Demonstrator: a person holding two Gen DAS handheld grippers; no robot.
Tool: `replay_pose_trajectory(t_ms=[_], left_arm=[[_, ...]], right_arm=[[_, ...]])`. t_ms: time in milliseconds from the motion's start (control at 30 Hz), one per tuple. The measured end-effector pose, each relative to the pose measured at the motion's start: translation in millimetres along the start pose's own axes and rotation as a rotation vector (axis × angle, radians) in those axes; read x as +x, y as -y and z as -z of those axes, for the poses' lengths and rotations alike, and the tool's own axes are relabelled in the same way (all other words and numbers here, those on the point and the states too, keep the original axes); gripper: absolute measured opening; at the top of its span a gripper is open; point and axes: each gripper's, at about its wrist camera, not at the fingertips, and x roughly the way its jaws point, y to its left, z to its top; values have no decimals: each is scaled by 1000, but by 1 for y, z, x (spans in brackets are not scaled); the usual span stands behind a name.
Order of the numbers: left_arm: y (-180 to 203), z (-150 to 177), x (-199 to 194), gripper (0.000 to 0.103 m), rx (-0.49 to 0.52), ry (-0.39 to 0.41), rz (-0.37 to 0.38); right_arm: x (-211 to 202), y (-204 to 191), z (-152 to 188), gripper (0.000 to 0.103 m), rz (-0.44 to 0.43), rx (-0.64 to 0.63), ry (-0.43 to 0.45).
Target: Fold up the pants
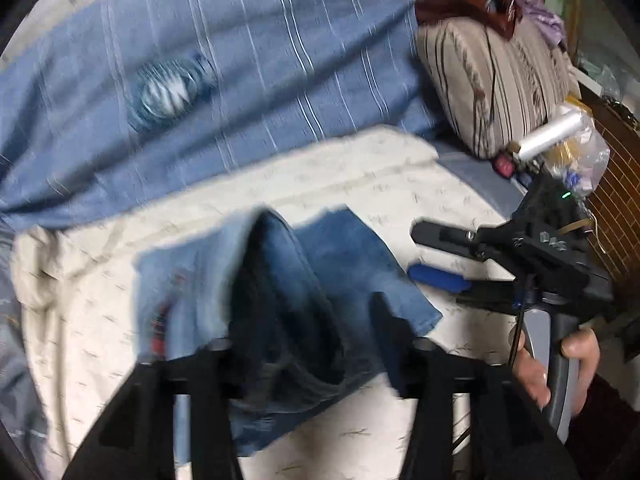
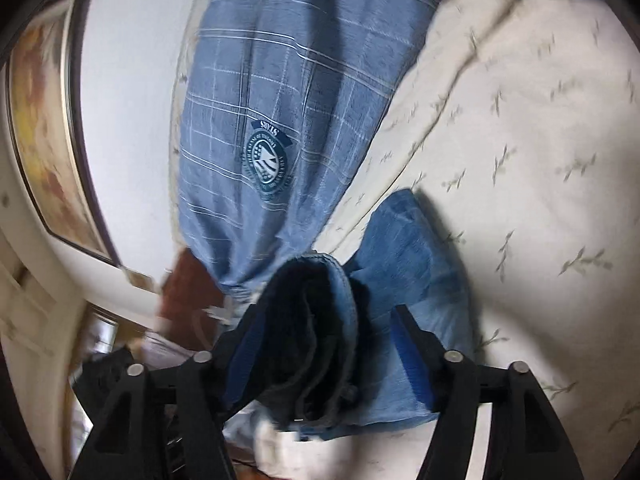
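Folded blue jeans (image 1: 340,264) lie on a cream bed cover (image 1: 360,168), with a thick rolled fold standing up through their middle. My left gripper (image 1: 312,304) is over them, its jaws apart on either side of that fold and not pressing on it. My right gripper (image 1: 414,252), held by a hand (image 1: 560,368), points at the right edge of the jeans with only bed cover between its fingers. In the right wrist view the jeans (image 2: 408,248) fill the gap of the open right gripper (image 2: 328,316).
A blue checked duvet (image 1: 240,80) with a round emblem lies beyond the jeans. A striped pillow (image 1: 500,92) and a plastic bag (image 1: 576,152) with a white roll sit at the right. A framed picture (image 2: 44,132) hangs on the wall.
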Motion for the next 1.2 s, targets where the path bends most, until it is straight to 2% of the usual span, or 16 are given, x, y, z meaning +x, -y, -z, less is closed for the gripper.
replay_pose_trajectory(t_ms=[67, 133, 200, 333, 467, 567, 667, 733, 833, 967, 1100, 1200], left_arm=[[-18, 1, -18, 64, -18, 47, -33], [-45, 4, -26, 66, -55, 55, -91], [-75, 13, -24, 66, -116, 23, -151], [-109, 36, -7, 66, -211, -50, -169], [-109, 52, 16, 66, -190, -104, -229], [-96, 64, 35, 66, -146, -143, -248], [-85, 65, 43, 66, -123, -136, -231], [-79, 63, 46, 66, -112, -142, -229], [-72, 61, 50, 66, -77, -152, -252], [-70, 58, 52, 67, -80, -155, -267], [-59, 51, 56, 66, -40, -158, -310], [-56, 47, 54, 66, -18, -156, -335]], right_arm=[[10, 1, 2, 71, -8, 12, -50], [22, -4, 7, 71, 3, -5, -90], [30, -11, 9, 74, 44, -50, -90], [45, -23, 10, 76, 81, -107, -74], [53, -32, 9, 76, 83, -144, -48], [64, -44, 12, 76, 161, -224, -70], [74, -47, 13, 76, 191, -265, -89], [85, -39, 10, 76, 219, -243, -142], [97, -26, 6, 76, 200, -174, -202], [91, -28, 4, 76, -4, -99, -249], [90, -33, 7, 76, 43, -120, -241], [78, -40, 4, 76, 103, -167, -169]])
